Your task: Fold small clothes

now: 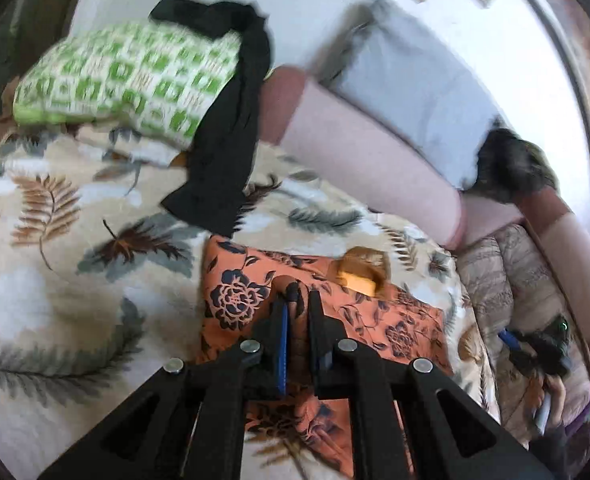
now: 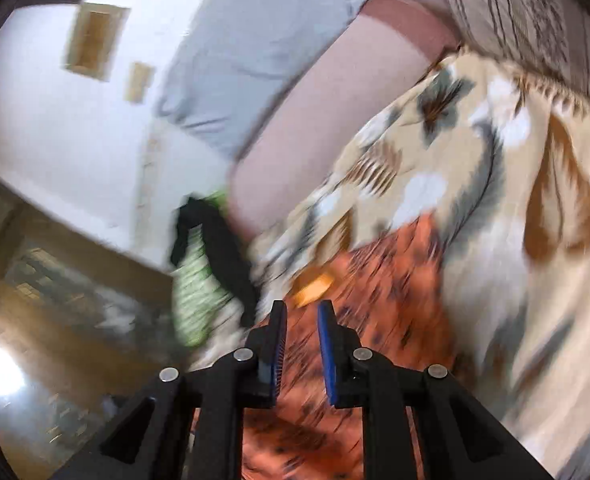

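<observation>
My left gripper (image 1: 298, 296) is pinching the orange floral garment (image 1: 375, 312). My right gripper (image 2: 302, 312) is hanging parted above it; a black garment (image 1: 227, 152) is lying draped across the green cushion (image 1: 127, 76) nearby.

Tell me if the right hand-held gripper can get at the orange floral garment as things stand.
Probably yes. The right hand-held gripper is open, holds nothing, and points at the orange floral garment on the leaf-print blanket, nothing between them. The left hand-held gripper already pinches one fold.
</observation>
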`<action>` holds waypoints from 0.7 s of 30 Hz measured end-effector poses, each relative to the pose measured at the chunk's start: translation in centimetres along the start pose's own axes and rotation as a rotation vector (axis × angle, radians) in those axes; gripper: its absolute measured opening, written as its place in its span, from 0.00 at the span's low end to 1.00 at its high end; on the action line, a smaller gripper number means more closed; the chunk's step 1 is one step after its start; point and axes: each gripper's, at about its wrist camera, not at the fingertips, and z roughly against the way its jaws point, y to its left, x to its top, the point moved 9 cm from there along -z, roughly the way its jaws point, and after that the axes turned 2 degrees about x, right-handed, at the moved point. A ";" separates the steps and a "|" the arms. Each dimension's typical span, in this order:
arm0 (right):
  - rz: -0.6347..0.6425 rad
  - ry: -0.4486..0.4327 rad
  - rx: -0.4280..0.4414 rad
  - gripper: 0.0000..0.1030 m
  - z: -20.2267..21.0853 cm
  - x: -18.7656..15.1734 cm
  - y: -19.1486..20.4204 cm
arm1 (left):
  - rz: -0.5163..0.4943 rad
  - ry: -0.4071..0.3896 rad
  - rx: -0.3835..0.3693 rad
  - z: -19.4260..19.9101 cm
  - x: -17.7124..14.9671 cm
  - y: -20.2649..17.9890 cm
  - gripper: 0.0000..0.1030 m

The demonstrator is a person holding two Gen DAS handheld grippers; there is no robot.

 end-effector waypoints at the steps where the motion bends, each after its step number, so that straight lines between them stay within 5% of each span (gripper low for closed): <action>1: -0.006 0.038 0.012 0.26 -0.8 -0.9 0.0 | 0.004 0.011 -0.025 -0.5 -0.7 0.1 0.08; 3: 0.029 0.105 -0.022 0.79 -1.3 -4.6 -0.4 | -0.031 0.022 -0.005 -1.5 -2.4 0.3 0.08; 4: 0.048 0.112 -0.049 0.81 -1.2 -6.0 -0.7 | -0.038 0.039 -0.007 -1.9 -3.5 0.6 0.08; 7: 0.176 0.208 -0.090 0.81 0.8 -14.0 -1.3 | -0.017 0.065 -0.007 -1.8 -4.8 1.6 0.08; 10: 0.050 0.287 -0.085 0.81 3.3 -21.4 -3.3 | -0.009 0.045 -0.013 -0.8 -5.0 2.0 0.08; 14: -0.087 0.269 -0.137 0.81 4.9 -25.9 -6.5 | -0.025 0.032 -0.023 0.3 -5.1 1.6 0.08; 20: -0.166 0.313 -0.151 0.79 1.2 -28.6 -7.9 | -0.054 0.023 -0.009 1.7 -5.8 1.4 0.08; 21: -0.155 0.299 -0.169 0.67 1.0 -28.4 -7.8 | -0.051 0.023 -0.011 1.8 -5.9 1.5 0.08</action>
